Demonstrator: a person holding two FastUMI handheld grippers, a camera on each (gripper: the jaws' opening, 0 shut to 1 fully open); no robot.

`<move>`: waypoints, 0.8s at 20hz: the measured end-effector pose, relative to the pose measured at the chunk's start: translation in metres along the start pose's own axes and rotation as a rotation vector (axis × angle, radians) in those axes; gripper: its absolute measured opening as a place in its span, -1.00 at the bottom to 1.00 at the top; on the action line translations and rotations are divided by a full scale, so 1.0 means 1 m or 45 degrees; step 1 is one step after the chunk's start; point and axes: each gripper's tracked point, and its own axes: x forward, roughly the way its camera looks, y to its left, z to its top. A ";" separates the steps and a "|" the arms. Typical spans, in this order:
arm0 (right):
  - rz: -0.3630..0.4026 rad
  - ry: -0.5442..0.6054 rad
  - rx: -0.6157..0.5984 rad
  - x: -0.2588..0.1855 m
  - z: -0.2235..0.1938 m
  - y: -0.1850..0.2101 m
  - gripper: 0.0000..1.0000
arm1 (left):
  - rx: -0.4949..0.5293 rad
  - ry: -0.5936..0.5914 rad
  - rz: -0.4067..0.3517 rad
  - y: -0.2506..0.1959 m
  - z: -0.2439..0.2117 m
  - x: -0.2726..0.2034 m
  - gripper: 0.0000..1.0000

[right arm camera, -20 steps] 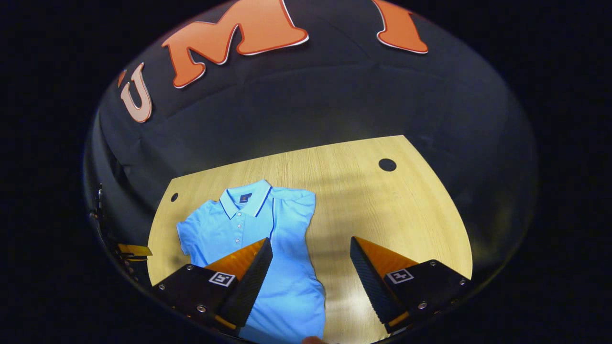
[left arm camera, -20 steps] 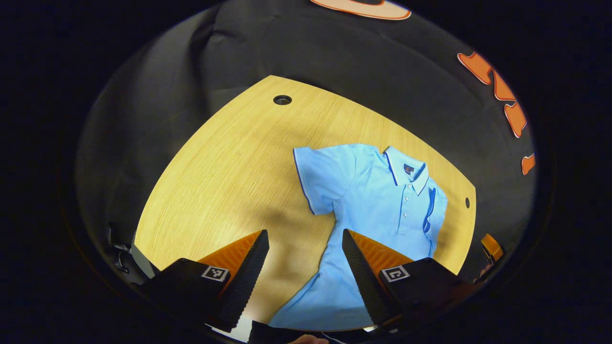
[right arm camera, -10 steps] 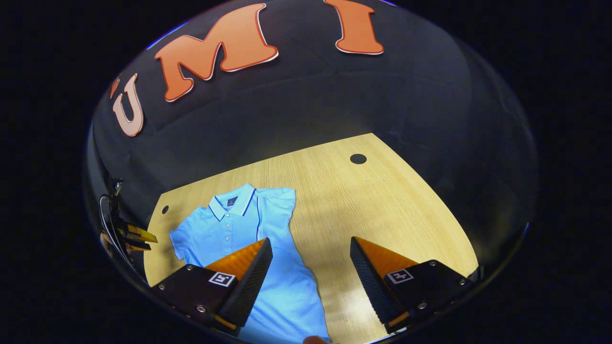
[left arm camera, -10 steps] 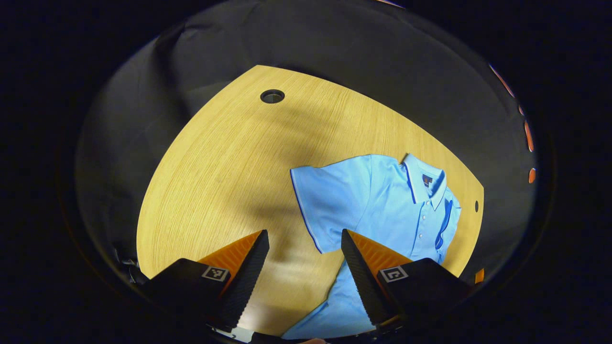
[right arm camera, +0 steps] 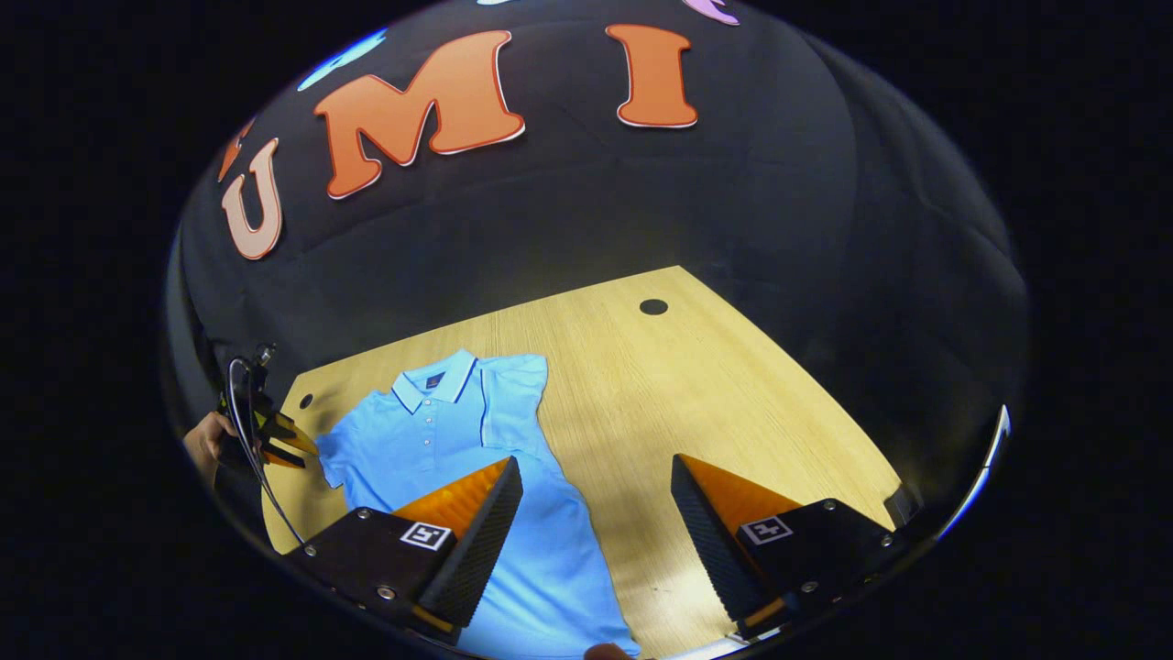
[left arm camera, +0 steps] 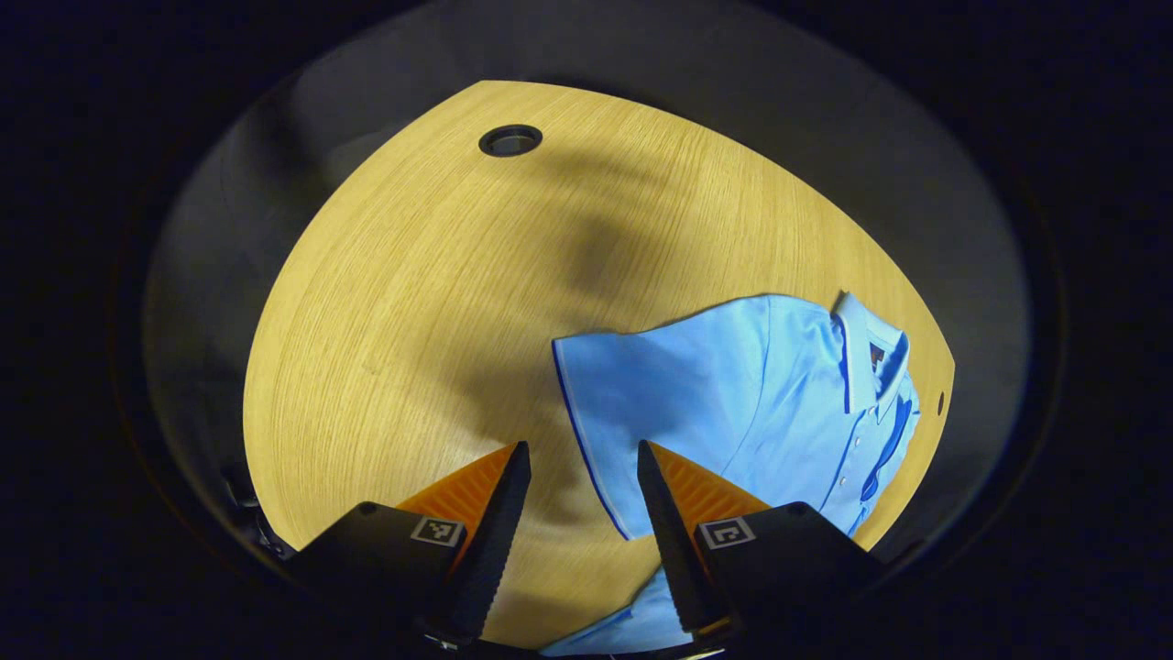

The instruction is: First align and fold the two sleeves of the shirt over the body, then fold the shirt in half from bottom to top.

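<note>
Working through the sleeve stage of the fold. Seeing the light blue shirt (left arm camera: 779, 412) lying flat on the wooden tabletop (left arm camera: 412, 293), front up, collar (left arm camera: 861, 339) toward the far edge. Finding one folded sleeve (right arm camera: 511, 394) already laid over the body on the right tongs' side, its dark trim running beside the button strip. Finding the spread sleeve (left arm camera: 623, 403) on the other side stretched out flat on the wood, not yet folded.

Holding the left tongs (left arm camera: 579, 449) parted and gripping nothing, hovering just beside the trimmed cuff edge of that spread sleeve. Holding the right tongs (right arm camera: 596, 463) wide apart and empty too, above the lower body and the bare wood next to it. Catching, in the right gripper view, a hand (right arm camera: 203, 440) carrying the left tongs at the sleeve's outer edge.

Judging the next move: lowering onto the cuff edge, pinching one layer only, then carrying it across to match the folded side. Risking a dragged or wrinkled body if pinching too deep.

Noticing a small dark neck label (left arm camera: 877, 351) inside the collar, too small for reading. Noticing square markers (left arm camera: 437, 530) on the tongs, bearing no legible words.
</note>
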 end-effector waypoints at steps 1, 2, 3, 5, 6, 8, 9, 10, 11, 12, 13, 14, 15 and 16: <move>-0.014 -0.008 0.005 -0.004 -0.001 -0.003 0.97 | 0.003 0.009 0.014 0.000 0.001 0.004 0.49; -0.028 -0.013 0.013 -0.008 -0.001 -0.005 0.97 | 0.002 0.026 0.039 0.001 -0.002 0.008 0.65; -0.037 -0.018 0.023 -0.010 0.001 -0.008 0.97 | -0.008 0.042 0.066 0.002 -0.003 0.012 0.65; -0.046 -0.022 0.040 -0.012 0.002 -0.009 0.97 | -0.026 0.066 0.087 0.000 -0.007 0.016 0.57; -0.050 -0.022 0.041 -0.014 0.001 -0.010 0.97 | -0.034 0.079 0.102 0.000 -0.009 0.017 0.57; -0.063 -0.020 0.034 -0.016 0.000 -0.012 0.97 | -0.028 0.050 0.116 -0.002 -0.004 0.020 0.46; -0.064 -0.015 0.030 -0.017 -0.002 -0.011 0.97 | -0.025 0.059 0.125 -0.003 -0.005 0.020 0.28; -0.065 -0.011 0.026 -0.017 -0.003 -0.012 0.97 | -0.024 0.051 0.133 -0.002 -0.005 0.017 0.22; -0.056 -0.007 0.022 -0.016 -0.004 -0.010 0.97 | -0.026 0.051 0.119 -0.005 -0.005 0.018 0.15; -0.054 -0.003 0.020 -0.016 -0.004 -0.008 0.97 | -0.038 0.046 0.128 -0.005 -0.004 0.019 0.11; -0.049 0.004 0.019 -0.014 -0.006 -0.008 0.97 | -0.035 0.047 0.131 -0.007 -0.003 0.019 -0.17; -0.047 0.007 0.019 -0.013 -0.006 -0.007 0.97 | -0.026 0.039 0.118 -0.006 -0.002 0.016 -0.45; -0.044 0.004 0.016 -0.012 -0.006 -0.006 0.97 | -0.023 0.032 0.100 -0.009 0.001 0.016 -0.47; -0.036 0.004 0.013 -0.013 -0.005 -0.004 0.97 | -0.019 0.017 0.074 -0.014 0.000 0.017 -0.46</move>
